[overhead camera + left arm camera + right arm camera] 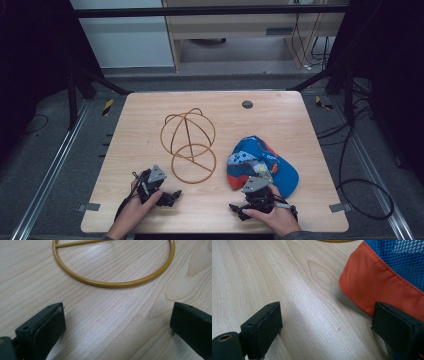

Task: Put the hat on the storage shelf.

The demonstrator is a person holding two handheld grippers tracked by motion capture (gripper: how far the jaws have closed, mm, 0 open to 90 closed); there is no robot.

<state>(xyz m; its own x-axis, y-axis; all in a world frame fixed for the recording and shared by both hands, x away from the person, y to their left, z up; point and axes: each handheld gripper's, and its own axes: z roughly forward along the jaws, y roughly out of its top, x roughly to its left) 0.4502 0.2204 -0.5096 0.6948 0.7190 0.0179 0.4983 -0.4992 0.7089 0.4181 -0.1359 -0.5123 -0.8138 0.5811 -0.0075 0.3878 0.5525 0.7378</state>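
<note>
Grippers rest low on the pale wooden table [280,120], the left gripper [117,325] with jaws spread wide on bare wood before the yellow wire-frame stand's ring [112,284], the right gripper [327,327] equally agape beside the blue mesh cap's orange brim [372,285], while the high view reveals the stand's domed top.

We see each hand wrapped around a black gripper: the left gripper [169,196] and the right gripper [239,210] each carry a grey three-cornered plate on top and trail a thin black cable. Up close, their jaws are blocky black bars faced with dark pads, with a small round hole near each base. A grey sleeve edge shows at the right wrist.
</note>
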